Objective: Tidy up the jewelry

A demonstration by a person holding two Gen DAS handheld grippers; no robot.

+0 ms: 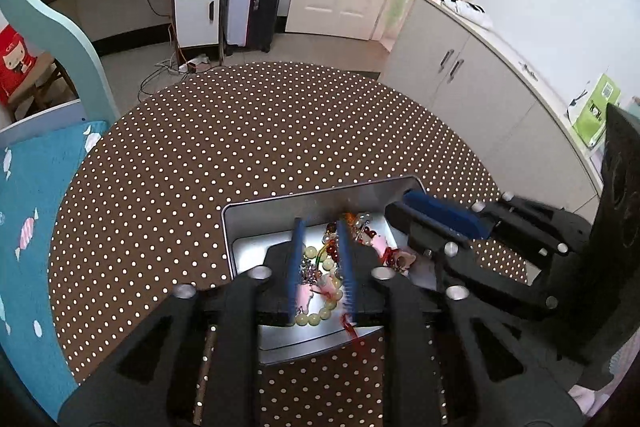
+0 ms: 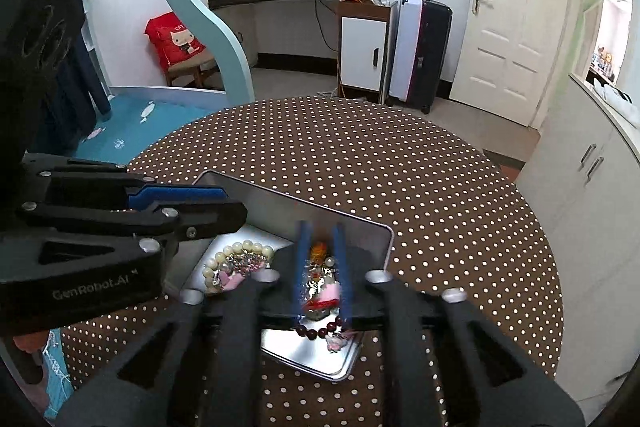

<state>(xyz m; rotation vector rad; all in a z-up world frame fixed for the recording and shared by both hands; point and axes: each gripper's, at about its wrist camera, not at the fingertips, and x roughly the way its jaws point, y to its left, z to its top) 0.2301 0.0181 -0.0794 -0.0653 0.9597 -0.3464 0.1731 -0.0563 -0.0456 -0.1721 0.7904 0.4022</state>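
A shiny metal tray (image 1: 248, 223) (image 2: 372, 231) lies on the round polka-dot table and holds a heap of jewelry. My left gripper (image 1: 320, 223) hangs over the tray, jaws slightly apart, above a pale bead bracelet (image 1: 316, 315) (image 2: 236, 251) and pink charms. My right gripper (image 2: 320, 227) is also over the tray, jaws slightly apart, above a dark red bead bracelet (image 2: 320, 331) and a red-and-pink trinket (image 2: 324, 295). Neither clearly grips anything. Each gripper shows in the other's view: the right (image 1: 436, 215), the left (image 2: 192, 203).
The brown polka-dot table (image 1: 260, 131) (image 2: 400, 155) extends far beyond the tray. A blue bed with candy print (image 1: 32, 211) lies left. White cabinets (image 1: 480, 87) stand right. A desk, suitcases and a door are at the back.
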